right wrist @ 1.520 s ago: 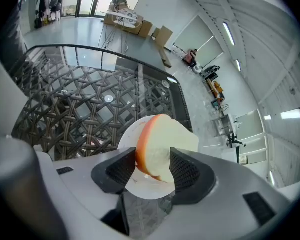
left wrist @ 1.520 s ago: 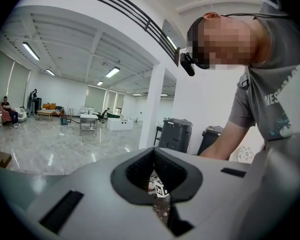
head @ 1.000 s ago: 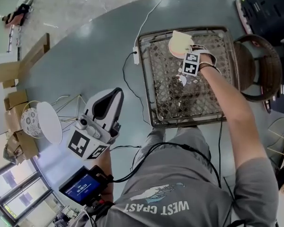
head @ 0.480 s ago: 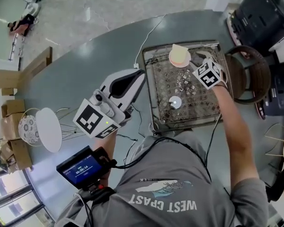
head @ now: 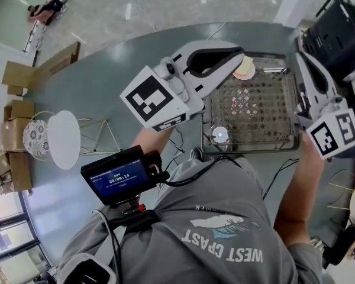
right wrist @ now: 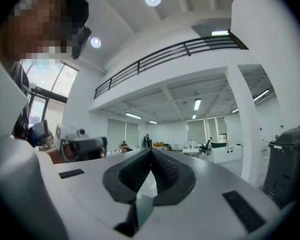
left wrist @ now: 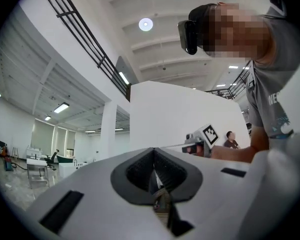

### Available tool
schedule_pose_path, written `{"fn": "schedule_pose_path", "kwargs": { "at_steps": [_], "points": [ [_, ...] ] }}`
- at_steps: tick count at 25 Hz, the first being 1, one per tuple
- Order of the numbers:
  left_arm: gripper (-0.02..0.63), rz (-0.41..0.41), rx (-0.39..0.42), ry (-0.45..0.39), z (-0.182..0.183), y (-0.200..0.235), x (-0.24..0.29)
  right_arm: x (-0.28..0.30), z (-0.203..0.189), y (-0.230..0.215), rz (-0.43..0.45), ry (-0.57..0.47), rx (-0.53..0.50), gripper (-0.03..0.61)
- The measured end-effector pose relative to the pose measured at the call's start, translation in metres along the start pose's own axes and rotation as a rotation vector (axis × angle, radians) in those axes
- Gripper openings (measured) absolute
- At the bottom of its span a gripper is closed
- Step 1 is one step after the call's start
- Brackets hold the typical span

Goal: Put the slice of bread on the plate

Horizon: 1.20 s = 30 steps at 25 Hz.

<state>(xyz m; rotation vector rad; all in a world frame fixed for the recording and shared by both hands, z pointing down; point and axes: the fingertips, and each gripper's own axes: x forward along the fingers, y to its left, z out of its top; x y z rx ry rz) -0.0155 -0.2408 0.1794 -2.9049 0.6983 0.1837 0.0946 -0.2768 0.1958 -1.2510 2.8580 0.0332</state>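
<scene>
We see the bread (head: 249, 65) lying on the pink plate (head: 246, 77) in the far left corner of the wire tray (head: 290, 147), partly hidden behind the left tongs (left wrist: 153, 151); the tray sits on the grey surface (head: 106, 87); a small white disc (head: 219, 135) lies inside the tray near its front edge; the left tongs are shut tight with nothing between the jaws, and their own view looks out into the hall, not down at the tray; the right tongs (right wrist: 151, 151) show at the tray's right edge in the head view; their jaws have just closed, meeting on nothing; neither pair touches the bread or the plate.
</scene>
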Motion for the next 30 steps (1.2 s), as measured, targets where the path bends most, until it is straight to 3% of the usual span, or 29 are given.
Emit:
{"fn": "schedule_pose_path", "kwargs": {
  "at_steps": [3,6,30],
  "points": [
    [0.008,-0.03,0.026,-0.029,0.01,-0.004,0.001,-0.022,0.055,0.034,0.034,-0.125,-0.028,0.005],
    [0.008,-0.053,0.046,-0.056,0.022,-0.009,0.004,-0.042,0.086,0.057,0.033,-0.182,-0.07,0.005],
    [0.008,-0.064,0.059,-0.079,0.043,-0.018,0.015,-0.061,0.083,0.046,-0.04,-0.114,-0.013,0.005]
  ]
}}
